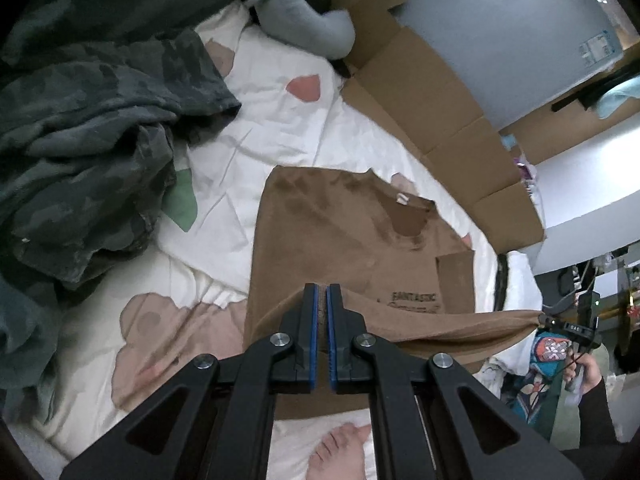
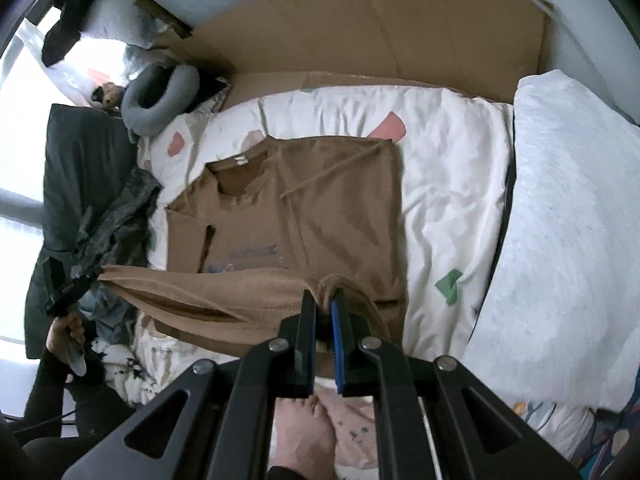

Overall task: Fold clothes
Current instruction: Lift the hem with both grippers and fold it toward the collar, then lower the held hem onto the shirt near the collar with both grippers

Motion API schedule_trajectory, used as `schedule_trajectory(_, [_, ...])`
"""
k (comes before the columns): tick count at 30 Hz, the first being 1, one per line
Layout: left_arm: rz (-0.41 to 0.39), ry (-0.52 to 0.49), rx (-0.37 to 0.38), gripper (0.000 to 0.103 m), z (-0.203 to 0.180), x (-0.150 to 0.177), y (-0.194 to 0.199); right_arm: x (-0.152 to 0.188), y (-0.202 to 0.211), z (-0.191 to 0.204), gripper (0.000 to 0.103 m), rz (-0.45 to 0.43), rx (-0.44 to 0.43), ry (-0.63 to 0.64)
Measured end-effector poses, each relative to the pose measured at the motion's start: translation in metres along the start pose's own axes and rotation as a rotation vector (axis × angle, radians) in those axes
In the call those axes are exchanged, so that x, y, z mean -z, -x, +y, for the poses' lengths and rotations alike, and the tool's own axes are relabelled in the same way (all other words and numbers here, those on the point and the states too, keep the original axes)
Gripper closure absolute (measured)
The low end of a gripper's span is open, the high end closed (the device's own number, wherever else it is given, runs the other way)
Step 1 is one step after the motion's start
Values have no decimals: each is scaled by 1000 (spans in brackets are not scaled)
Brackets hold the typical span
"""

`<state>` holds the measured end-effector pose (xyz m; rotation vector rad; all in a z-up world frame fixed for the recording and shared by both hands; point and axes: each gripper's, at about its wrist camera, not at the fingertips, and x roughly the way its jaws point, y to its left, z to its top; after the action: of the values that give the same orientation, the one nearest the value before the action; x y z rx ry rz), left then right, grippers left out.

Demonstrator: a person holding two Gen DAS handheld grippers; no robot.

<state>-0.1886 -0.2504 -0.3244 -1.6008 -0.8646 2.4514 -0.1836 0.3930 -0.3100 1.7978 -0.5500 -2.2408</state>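
A brown T-shirt (image 1: 340,224) lies on a white patterned bedspread (image 1: 280,128), sleeves folded in, collar at the far end. My left gripper (image 1: 322,292) is shut on one corner of its bottom hem, lifted off the bed. My right gripper (image 2: 323,294) is shut on the other hem corner. The hem hangs stretched between them over the shirt's body (image 2: 288,200). Each gripper shows small in the other's view: the right one in the left wrist view (image 1: 540,316), the left one in the right wrist view (image 2: 94,274).
A pile of dark camouflage clothes (image 1: 80,152) lies left of the shirt. A grey neck pillow (image 1: 296,12) and flattened cardboard (image 1: 440,120) are beyond it. A white pillow (image 2: 568,240) lies on the right. The person's bare foot (image 1: 340,452) rests on the bed below the grippers.
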Motion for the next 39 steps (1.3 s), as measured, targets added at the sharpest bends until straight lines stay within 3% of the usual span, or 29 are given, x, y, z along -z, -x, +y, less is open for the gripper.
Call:
schedule_trajectory(10, [3, 24, -18, 100, 15, -26, -43, -33, -45, -17, 97, 30, 28, 0])
schedule_trajectory(25, [-25, 3, -19, 100, 8, -59, -47, -74, -44, -5, 97, -4, 66, 33])
schedule_trajectory(39, [0, 53, -49, 100, 28, -82, -103, -111, -113, -32, 97, 48, 107, -8])
